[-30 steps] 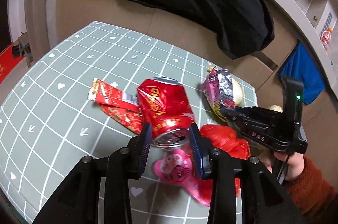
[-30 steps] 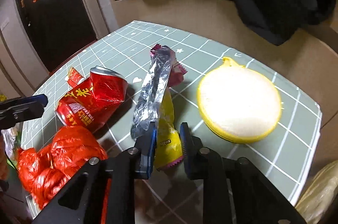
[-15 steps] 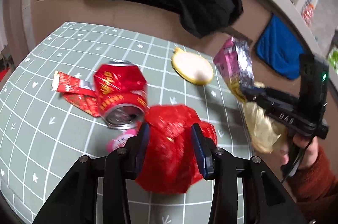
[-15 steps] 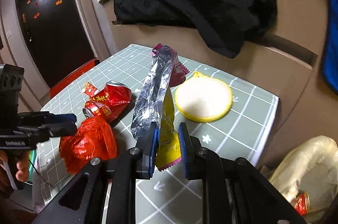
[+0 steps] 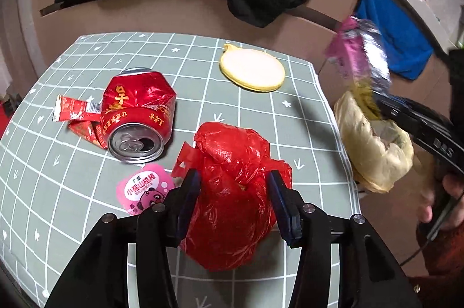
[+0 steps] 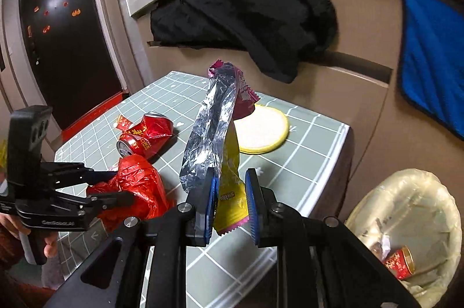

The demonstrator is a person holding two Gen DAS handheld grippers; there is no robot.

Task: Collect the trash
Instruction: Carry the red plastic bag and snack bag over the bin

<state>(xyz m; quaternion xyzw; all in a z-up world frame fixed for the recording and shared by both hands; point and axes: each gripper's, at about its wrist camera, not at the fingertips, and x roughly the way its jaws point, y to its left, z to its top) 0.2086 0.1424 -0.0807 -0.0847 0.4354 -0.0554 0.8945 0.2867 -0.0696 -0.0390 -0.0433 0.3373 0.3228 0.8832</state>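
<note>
The left gripper (image 5: 233,200) squeezes a red bag (image 5: 232,192). The right gripper (image 6: 230,206), a bit open, holds wrappers (image 6: 214,139).

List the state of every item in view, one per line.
left gripper: shut on red plastic bag
red plastic bag: crumpled, held at table level
right gripper: shut on snack wrapper
snack wrapper: empty, upright, lifted
red can: dented, opened, on its side
red sachet: torn, flat beside the can
pink lid: flat on table
bin bag: open, a can inside
</note>
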